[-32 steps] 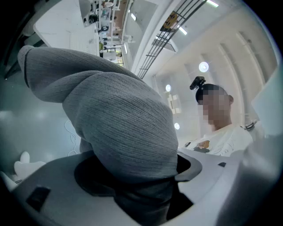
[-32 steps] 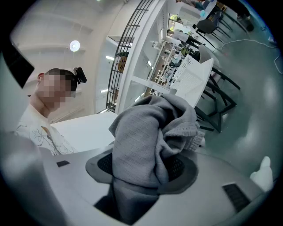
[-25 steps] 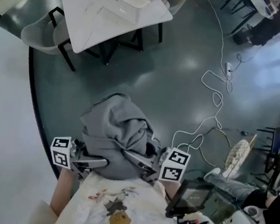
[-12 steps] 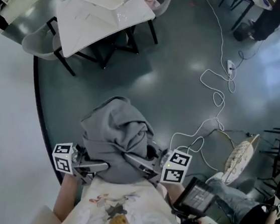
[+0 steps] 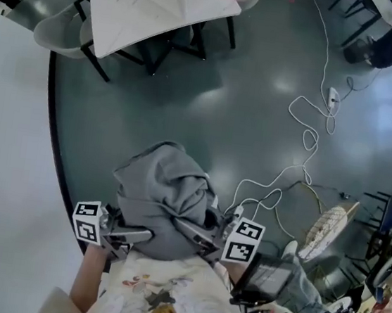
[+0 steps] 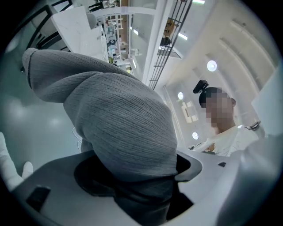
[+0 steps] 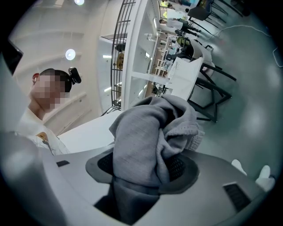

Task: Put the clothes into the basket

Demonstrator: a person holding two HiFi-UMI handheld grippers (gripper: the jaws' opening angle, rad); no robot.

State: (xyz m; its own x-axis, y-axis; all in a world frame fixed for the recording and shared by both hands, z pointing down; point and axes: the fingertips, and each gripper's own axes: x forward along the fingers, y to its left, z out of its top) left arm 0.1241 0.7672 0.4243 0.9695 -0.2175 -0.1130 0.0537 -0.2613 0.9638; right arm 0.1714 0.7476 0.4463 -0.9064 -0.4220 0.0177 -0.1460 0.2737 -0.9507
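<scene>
We hold the grey knit sweater [image 5: 166, 198] with both grippers, at 6 o'clock in head view.
Our left gripper [image 5: 135, 235] is at the bundle's 7 o'clock and our right gripper [image 5: 197, 234] at its 5, each with its jaws pinching a fold of fabric. The white table [image 5: 129, 9] is well apart at 11 o'clock.

Sweater [image 5: 166, 198] btwn L gripper [image 5: 133, 235] & R gripper [image 5: 194, 231], in both jaws; table [image 5: 129, 6] well ahead, cable [image 5: 305, 134] fwd-right of R.
</scene>
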